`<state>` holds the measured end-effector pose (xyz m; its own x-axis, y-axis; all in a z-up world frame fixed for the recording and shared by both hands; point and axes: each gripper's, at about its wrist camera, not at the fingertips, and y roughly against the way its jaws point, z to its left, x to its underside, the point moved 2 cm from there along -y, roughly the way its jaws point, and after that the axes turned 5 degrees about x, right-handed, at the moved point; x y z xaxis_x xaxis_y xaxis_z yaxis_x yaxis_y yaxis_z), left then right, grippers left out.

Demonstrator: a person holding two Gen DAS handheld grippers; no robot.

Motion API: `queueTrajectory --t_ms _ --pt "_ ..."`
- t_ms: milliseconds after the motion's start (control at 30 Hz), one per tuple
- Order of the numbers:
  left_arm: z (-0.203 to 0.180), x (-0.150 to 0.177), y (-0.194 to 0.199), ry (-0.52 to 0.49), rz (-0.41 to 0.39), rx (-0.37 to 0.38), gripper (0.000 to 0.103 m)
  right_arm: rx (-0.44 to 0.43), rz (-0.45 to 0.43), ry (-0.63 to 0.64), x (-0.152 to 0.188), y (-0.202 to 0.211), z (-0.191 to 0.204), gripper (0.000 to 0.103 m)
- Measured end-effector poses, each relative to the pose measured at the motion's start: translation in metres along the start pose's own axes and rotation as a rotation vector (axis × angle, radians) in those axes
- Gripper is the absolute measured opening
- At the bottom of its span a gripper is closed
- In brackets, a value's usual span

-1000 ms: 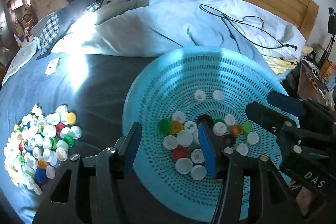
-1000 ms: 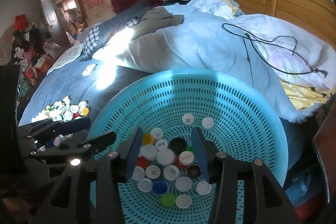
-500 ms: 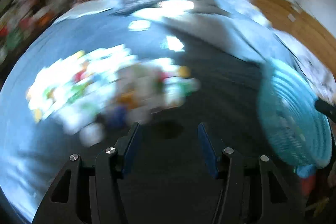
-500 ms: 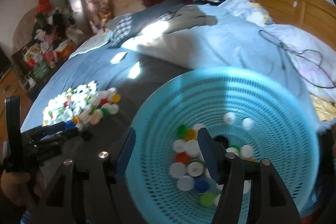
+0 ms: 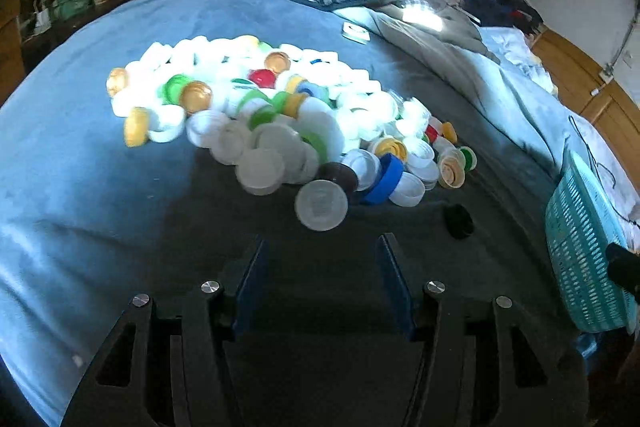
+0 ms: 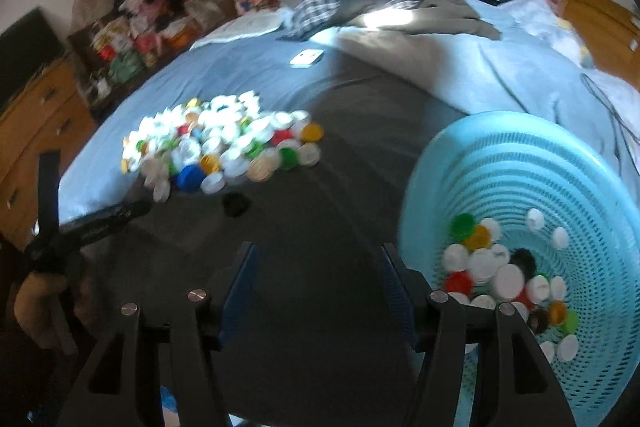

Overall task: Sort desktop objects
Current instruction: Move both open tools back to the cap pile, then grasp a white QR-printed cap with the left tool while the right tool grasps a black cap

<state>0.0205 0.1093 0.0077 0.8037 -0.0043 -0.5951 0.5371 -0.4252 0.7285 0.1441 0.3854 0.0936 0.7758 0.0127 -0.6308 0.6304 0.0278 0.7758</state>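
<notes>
A heap of bottle caps (image 5: pixel 280 115), mostly white with some green, gold, red and blue ones, lies on the blue bed sheet. My left gripper (image 5: pixel 322 243) is open and empty. It points down at the heap's near edge, just short of a white cap (image 5: pixel 321 205). A lone black cap (image 5: pixel 458 221) lies to the right of it. My right gripper (image 6: pixel 318 249) is open and empty over dark sheet, between the heap (image 6: pixel 220 147) and the teal basket (image 6: pixel 440 163). Several caps (image 6: pixel 496 267) lie in the basket's bottom.
A hand (image 6: pixel 40 307) holds the left tool's black body (image 6: pixel 100 223) at the left of the right wrist view. A rumpled duvet (image 6: pixel 460 67), clothes and a black cable lie behind. A small white card (image 6: pixel 306 59) rests on the sheet. A wooden headboard is at the right.
The left gripper swung from above the basket leftward and down to the cap heap. The right gripper slid left off the basket over the dark sheet, and its jaws widened a little.
</notes>
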Motion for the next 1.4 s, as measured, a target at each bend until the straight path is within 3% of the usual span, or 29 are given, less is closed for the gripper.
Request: queueTrajectory --t_ms 300,400,867,1100,1200,1267,1400 --pt "0.007 -0.017 -0.023 0.0 0.011 0.008 0.049 0.001 0.047 0.015 0.003 -0.019 0.015 0.066" --pt "0.008 -0.015 -0.024 -0.009 0.027 0.011 0.025 -0.004 0.049 0.013 0.001 -0.026 0.019 0.066" --pt "0.025 -0.005 -0.001 0.025 0.006 0.035 0.025 -0.11 0.052 0.06 -0.032 -0.113 0.071 0.065" --pt "0.025 -0.006 0.0 0.032 0.011 0.038 0.025 -0.086 0.086 0.112 -0.035 -0.148 0.099 0.065" --pt "0.021 -0.006 0.003 0.024 0.012 0.037 0.025 -0.083 0.093 0.077 -0.027 -0.155 0.094 0.057" --pt "0.018 -0.006 0.006 0.016 0.011 0.035 0.025 -0.085 0.089 0.066 -0.027 -0.15 0.091 0.031" --pt "0.013 -0.008 0.016 0.012 -0.002 0.035 0.025 -0.092 0.031 0.05 -0.032 -0.117 0.085 0.031"
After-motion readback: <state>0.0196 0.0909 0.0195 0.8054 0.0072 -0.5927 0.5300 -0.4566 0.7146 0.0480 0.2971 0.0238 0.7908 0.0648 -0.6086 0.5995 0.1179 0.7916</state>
